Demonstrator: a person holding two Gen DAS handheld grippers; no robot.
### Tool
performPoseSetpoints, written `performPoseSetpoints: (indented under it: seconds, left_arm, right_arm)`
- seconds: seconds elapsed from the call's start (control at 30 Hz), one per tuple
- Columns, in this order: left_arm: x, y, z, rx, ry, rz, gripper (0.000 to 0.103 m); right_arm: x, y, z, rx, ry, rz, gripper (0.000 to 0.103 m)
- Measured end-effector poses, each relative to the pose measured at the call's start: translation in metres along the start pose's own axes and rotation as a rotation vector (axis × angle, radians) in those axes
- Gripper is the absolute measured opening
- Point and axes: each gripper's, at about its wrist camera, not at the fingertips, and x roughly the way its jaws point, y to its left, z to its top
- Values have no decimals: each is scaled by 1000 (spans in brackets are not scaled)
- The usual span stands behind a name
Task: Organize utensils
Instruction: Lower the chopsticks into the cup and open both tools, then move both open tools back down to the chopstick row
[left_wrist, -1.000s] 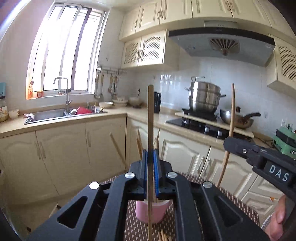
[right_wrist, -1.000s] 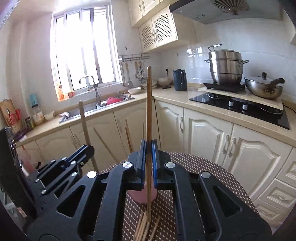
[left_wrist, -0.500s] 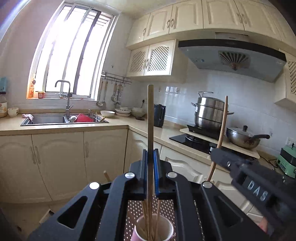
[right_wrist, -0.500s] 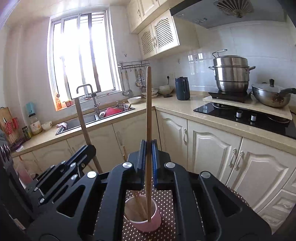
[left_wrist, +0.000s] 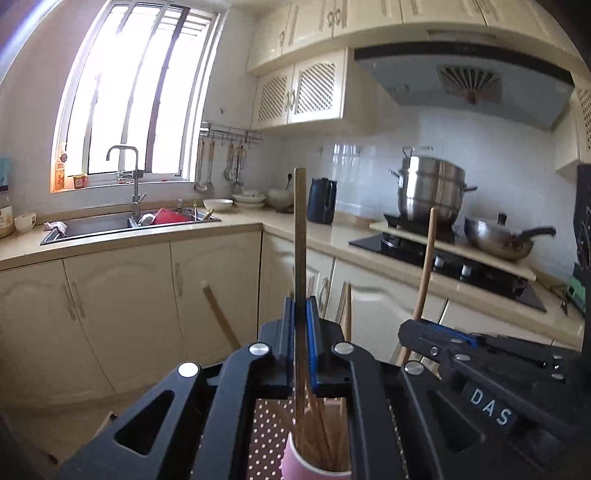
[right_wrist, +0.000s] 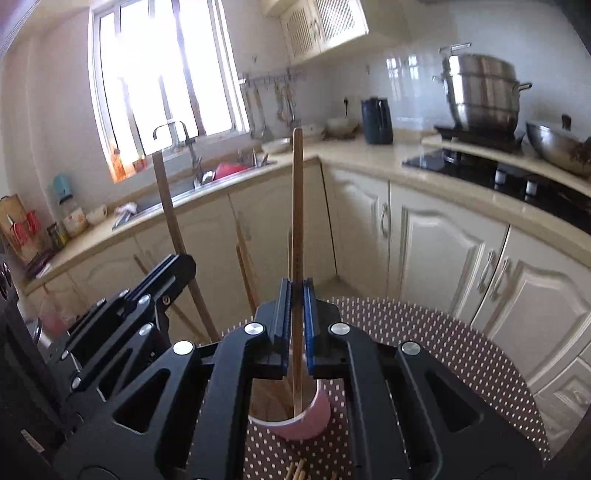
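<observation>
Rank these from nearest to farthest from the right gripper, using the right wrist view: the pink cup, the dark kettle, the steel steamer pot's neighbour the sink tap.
1. Pink cup: just below the right gripper, on the dotted mat.
2. Sink tap: left, by the window.
3. Dark kettle: in the counter's far corner, right of centre; roughly as far as the tap, so their order is uncertain.
</observation>
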Motion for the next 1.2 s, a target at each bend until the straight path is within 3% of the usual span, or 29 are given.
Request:
performPoseSetpoints:
  seconds: [0.27,0.33,0.37,0.4,0.47,0.9,1.2]
  left_arm:
    - [0,7,-31,29,95,1,8]
    - [-2,9,-35,39,103,14,14]
    - [-3,10,-38,41,108,18,22]
    - [-5,12,-40,38,118,14,23]
    - [-9,13,-43,40,124,13,24]
    - [-46,5,-48,57,108,43,30]
    - [-87,2,-51,55,85,58,39]
  right_arm:
    - [-6,2,-21,-51,58,-31,9]
    - [-10,-2,-24,-37,64,-66,29]
    - [-13,-4,-27,-33,54,-86,63]
    - [-17,-7,-29,-30,34,-102,76]
    - [-24,-9,-33,-35,19,-133,76]
    - [-62,-16,-40,0,24,-125,76]
    - [-95,-14,-57,8,24,-123,87]
